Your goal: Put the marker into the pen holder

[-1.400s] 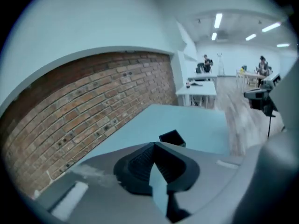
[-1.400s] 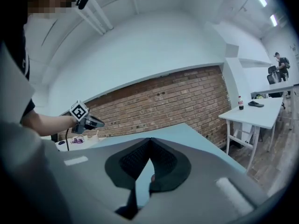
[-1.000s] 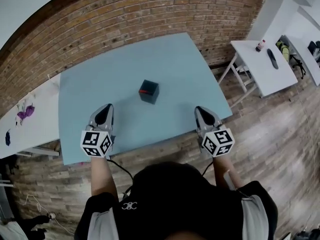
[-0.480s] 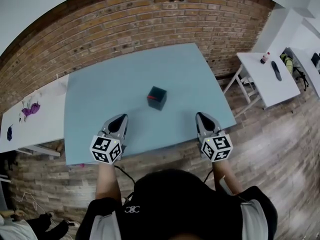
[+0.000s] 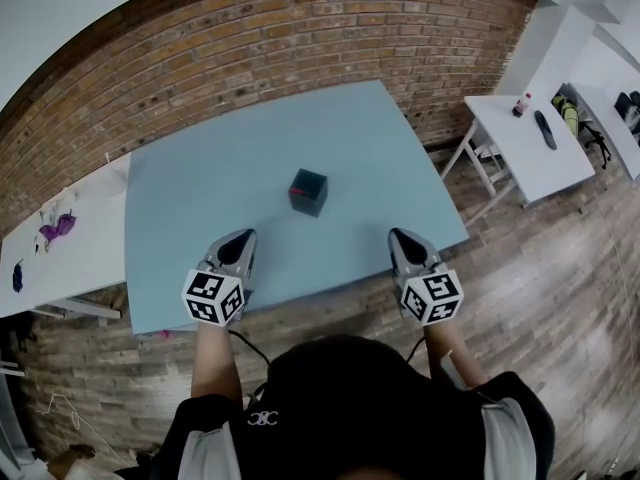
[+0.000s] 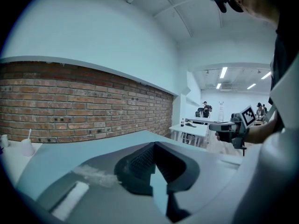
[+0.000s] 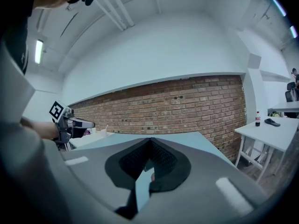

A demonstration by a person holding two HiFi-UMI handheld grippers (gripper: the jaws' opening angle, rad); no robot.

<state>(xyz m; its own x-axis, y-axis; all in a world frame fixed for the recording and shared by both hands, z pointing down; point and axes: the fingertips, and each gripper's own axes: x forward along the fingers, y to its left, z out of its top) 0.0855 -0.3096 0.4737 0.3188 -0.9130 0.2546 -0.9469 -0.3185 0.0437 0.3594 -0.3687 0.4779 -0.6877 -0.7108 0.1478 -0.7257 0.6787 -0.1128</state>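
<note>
A dark cube-shaped pen holder [image 5: 308, 192] stands near the middle of the light blue table [image 5: 200, 188]. A red marker [image 5: 298, 186] shows at its top edge. My left gripper [image 5: 236, 248] hovers over the table's near edge, left of the holder, shut and empty; its tips [image 6: 154, 144] meet. My right gripper [image 5: 404, 243] hovers over the near edge to the holder's right, likewise shut with nothing held [image 7: 149, 140]. Each gripper view catches the other gripper off to the side: the right gripper [image 6: 232, 127] and the left gripper [image 7: 70, 123]. Both grippers are well short of the holder.
A brick wall [image 5: 280, 38] runs behind the table. A white table [image 5: 530, 138] at the right carries a bottle [image 5: 521, 104] and a dark object. Another white table [image 5: 60, 238] at the left has purple marks. Wooden floor surrounds them. People stand far off in the room [image 6: 205, 108].
The left gripper has drifted slightly rightward along the table's near edge. The head view has shifted a little. Both grippers stay shut and the holder has not moved.
</note>
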